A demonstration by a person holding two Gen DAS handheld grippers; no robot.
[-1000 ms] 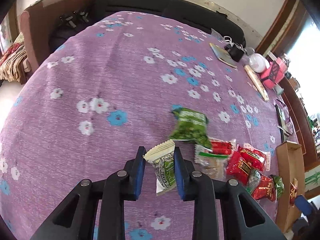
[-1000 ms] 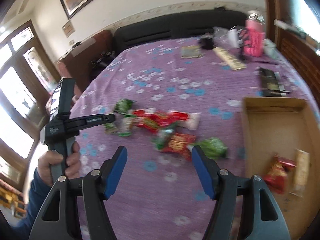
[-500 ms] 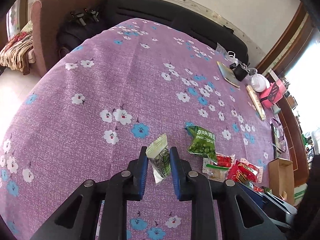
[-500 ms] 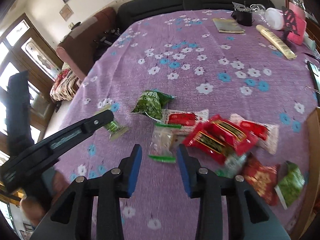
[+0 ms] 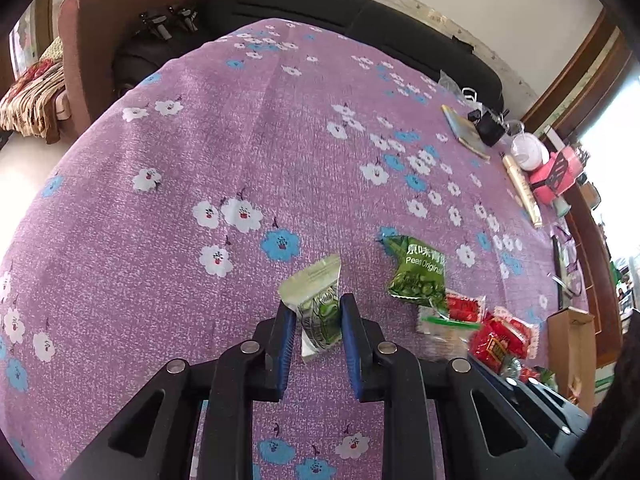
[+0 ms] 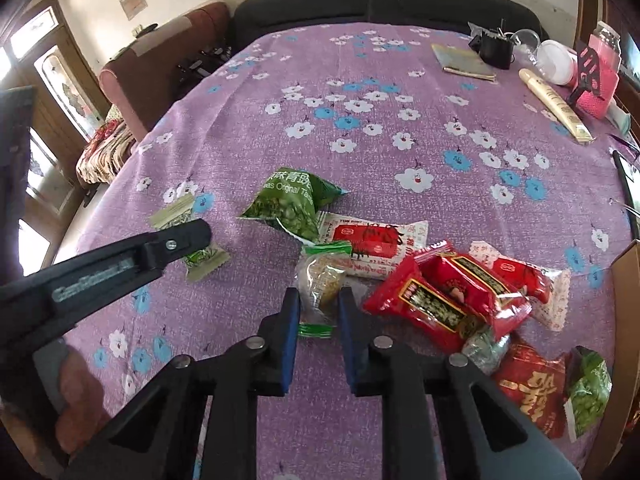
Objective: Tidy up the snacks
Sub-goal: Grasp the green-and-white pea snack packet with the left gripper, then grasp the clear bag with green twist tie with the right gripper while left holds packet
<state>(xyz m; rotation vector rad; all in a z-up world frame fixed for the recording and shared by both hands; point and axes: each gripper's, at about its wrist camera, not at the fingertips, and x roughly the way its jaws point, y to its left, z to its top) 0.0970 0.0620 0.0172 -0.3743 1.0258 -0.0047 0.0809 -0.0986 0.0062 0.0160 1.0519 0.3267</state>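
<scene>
Our left gripper (image 5: pixel 318 314) pinches a pale green candy packet (image 5: pixel 316 300), its lower end hidden between the pads, left of the pile. Our right gripper (image 6: pixel 318 308) clamps a clear packet with green ends (image 6: pixel 320 280) at the pile's near edge. The cardboard box (image 5: pixel 570 344), far right, is cut off; we cannot see inside.

The cardboard box (image 6: pixel 628 268) is cut off by the right edge beside the red snack packs (image 6: pixel 448 292); the clear cake packet (image 5: pixel 440 334) there is blurred in the left wrist view
</scene>
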